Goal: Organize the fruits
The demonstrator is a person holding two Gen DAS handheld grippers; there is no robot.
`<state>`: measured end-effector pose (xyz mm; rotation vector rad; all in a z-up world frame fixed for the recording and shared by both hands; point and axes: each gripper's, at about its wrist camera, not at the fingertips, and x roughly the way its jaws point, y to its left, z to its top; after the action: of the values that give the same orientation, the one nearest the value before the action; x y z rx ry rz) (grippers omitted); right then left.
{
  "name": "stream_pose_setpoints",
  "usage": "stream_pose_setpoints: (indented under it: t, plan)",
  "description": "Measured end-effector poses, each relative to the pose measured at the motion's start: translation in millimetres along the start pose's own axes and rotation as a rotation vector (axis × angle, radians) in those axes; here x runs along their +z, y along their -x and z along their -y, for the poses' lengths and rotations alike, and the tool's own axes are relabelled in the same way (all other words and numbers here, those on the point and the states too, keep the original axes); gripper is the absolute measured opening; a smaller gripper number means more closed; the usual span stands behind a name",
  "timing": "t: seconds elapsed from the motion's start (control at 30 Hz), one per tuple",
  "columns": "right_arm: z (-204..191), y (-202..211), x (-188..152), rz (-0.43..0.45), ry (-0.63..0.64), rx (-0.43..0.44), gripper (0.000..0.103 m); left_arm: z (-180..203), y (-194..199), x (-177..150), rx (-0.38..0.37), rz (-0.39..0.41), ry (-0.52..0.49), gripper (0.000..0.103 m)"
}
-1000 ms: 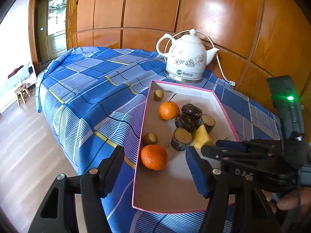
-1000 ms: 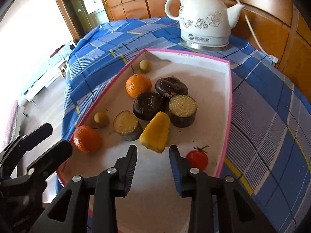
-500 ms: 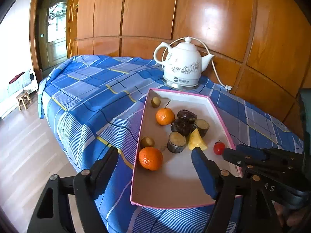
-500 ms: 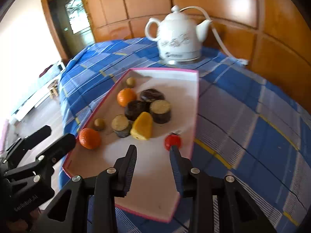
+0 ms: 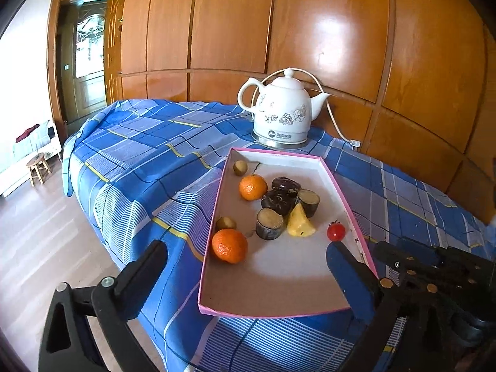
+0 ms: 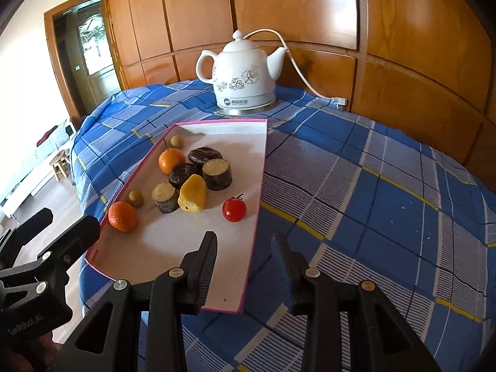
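Left hand-held gripper [image 5: 245,266] spread wide, just been opening, nothing between, framing near orange [image 5: 229,245] in tray [image 5: 279,311] on desk [image 5: 139,161]. Right hand-held gripper [image 6: 245,248] narrowly parted, empty, straddling tray's right rim short of tomato [image 6: 234,209]; angled downward.

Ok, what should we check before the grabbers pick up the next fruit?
1. Left gripper empty, jaws just opened wide: ok.
2. Right gripper empty, jaws apart, narrow gap: ok.
3. Tomato nearest the right gripper, free of other fruit: ok.
4. Near orange clear to grab: not ok, a small brown fruit sits right behind it.
5. Tray flat on the cloth: ok.
6. Where sorted fruit goes: cannot tell.
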<state>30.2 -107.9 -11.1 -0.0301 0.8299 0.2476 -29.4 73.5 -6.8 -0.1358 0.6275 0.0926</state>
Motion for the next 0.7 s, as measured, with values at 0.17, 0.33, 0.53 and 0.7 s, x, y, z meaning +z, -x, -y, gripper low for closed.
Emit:
stream_pose_setpoints:
  t: [0.17, 0.33, 0.53, 0.7]
  plan:
    - [-0.4, 4.2, 0.0, 0.014, 0.003, -0.003, 0.037, 2.4, 1.3, 0.8, 0.008, 0.006, -0.002, 0.103]
    - [-2.5, 3.5, -0.5, 0.013, 0.01, 0.0, 0.037, 3.4, 0.6, 0.4, 0.022, 0.004, -0.007, 0.103]
    - [-3.4, 4.5, -0.5, 0.017, 0.013, 0.001, 0.037, 3.5, -0.2, 1.0, 0.039, 0.009, -0.009, 0.103]
    - [-4.9, 5.2, 0.0, 0.02, 0.018, 0.005, 0.037, 2.6, 0.1, 1.9, 0.06, 0.012, -0.007, 0.103]
